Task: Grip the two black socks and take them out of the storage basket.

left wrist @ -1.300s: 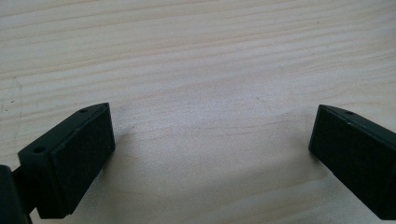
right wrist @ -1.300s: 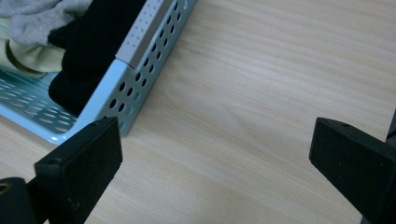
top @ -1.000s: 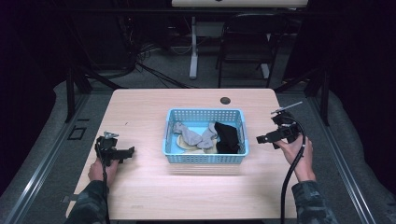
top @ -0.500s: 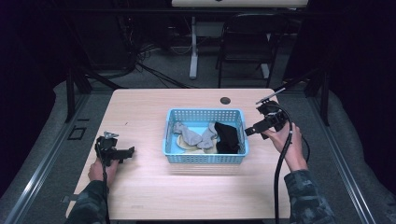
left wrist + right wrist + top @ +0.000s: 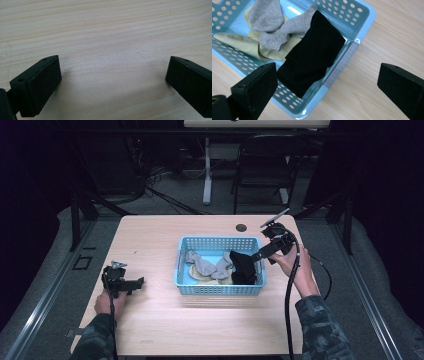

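Dim room behind, pale wooden worktop [image 5: 150, 320] in front, blue perforated basket [image 5: 220, 289] at its middle as landmark.

Inside basket: black sock [image 5: 313, 60] against the right wall, grey socks [image 5: 275, 27] heaped left of it, yellowish sock [image 5: 239, 43] underneath.

Right gripper [image 5: 261, 255] poised over basket's right rim, fingers [image 5: 255, 87] spread wide and empty, aimed at the black sock. Left gripper [image 5: 135, 282] well left of basket, low over bare wood, fingers [image 5: 37, 85] wide apart too, holding nothing.

Likely risks, judged from this layout:
- Sock's lower edge lying close on the basket's near rim, so a closing finger could catch the plastic wall and drag or tip the light basket.
- Grey sock tucked under black sock's upper edge, so could come up together in one pinch.
- Nothing steadying the basket, left gripper being too far off to brace it.
- Cable [image 5: 289, 310] trailing from right gripper along the forearm, could snag on worktop's edge.

Round dark grommet hole [image 5: 241, 227] behind basket, harmless. Chair and desk legs beyond worktop, out of reach.
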`<state>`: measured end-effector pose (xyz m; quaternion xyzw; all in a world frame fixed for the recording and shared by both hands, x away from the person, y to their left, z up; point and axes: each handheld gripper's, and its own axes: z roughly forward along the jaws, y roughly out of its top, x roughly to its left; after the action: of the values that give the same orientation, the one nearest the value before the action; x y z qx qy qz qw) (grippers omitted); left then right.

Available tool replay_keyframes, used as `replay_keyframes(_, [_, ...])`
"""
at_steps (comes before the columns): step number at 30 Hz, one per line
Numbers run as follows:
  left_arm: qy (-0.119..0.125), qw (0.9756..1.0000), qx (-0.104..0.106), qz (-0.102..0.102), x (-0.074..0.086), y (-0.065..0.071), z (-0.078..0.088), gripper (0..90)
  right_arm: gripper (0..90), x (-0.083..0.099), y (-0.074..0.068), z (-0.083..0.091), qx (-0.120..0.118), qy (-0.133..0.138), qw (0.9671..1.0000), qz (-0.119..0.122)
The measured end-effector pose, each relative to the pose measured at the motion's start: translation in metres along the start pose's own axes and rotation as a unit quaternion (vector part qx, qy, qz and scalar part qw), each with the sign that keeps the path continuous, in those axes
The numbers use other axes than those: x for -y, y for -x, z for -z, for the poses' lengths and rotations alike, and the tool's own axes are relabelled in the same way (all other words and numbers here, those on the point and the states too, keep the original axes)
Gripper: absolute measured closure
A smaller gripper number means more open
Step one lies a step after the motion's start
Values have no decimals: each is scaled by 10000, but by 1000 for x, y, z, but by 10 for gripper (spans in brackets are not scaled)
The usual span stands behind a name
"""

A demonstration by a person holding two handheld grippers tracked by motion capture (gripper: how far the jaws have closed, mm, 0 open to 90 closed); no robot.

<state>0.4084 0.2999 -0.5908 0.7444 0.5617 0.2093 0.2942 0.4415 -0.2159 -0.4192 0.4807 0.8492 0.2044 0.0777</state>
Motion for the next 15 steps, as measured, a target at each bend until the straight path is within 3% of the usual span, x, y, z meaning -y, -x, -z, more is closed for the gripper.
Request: replay_keyframes(15, [0, 10000, 0, -2, 0, 0, 0, 3, 57, -29, -25, -25, 10, -194, 9995, 251])
